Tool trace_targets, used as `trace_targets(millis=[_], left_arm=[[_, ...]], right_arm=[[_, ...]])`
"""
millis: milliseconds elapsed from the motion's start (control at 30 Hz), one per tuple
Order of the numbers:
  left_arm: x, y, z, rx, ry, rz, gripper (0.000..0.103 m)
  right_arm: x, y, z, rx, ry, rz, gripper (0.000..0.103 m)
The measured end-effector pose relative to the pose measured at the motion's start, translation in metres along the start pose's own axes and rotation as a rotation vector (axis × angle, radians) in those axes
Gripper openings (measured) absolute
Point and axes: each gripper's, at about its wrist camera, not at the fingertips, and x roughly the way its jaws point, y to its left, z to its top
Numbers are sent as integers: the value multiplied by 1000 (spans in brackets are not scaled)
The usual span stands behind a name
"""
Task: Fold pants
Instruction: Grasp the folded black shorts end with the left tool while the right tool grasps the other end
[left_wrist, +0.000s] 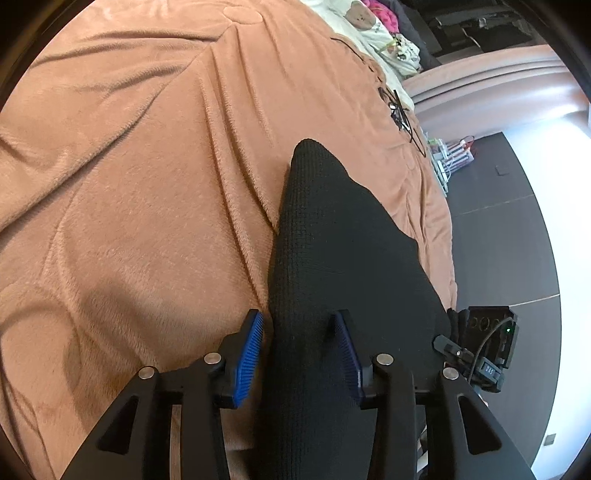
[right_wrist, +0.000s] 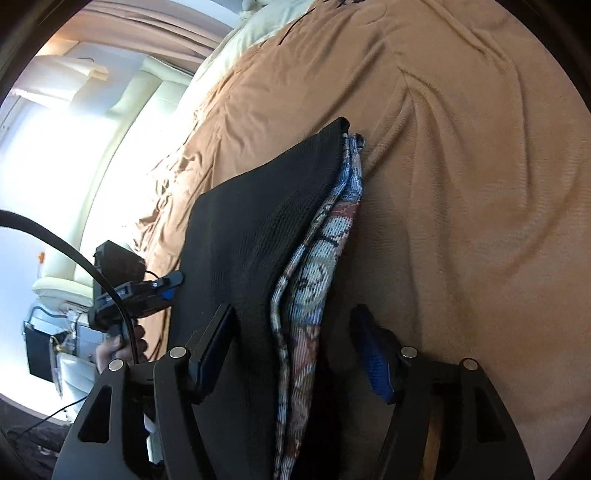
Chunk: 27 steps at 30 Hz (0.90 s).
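With the pants (left_wrist: 332, 258) suspended above the bed (left_wrist: 129, 184), both the left gripper (left_wrist: 301, 354) and right gripper (right_wrist: 291, 354) straddle the fabric apparently unclamped, so it may slip and bunch.

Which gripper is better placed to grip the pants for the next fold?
Probably the left gripper: the black knit pants fill its gap, though its blue pads look slightly apart. The right gripper stands wider around the pants and their patterned lining, over the tan fleece blanket.
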Motion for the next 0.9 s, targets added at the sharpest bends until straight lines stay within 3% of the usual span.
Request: trace_targets(millis=[233,300,400,533,900], left_arm=[[11,-3,12,24,0,-16,42],[13,-3,15,26,0,-7,37],[8,-10,14,53,-4,-5,18],[-1,-21,12,90,-23,-2,11],[-45,-54,-7,159,-108,-26,10]], right_arm=[[21,8,8,-41,40,48,63],[19,5,10,-46,31,40,43],[10,2,7,-41,3,48,33],[-2,17,-3,-84,-35,13,30],[-46,67,-39,-198,-130,-21,28]])
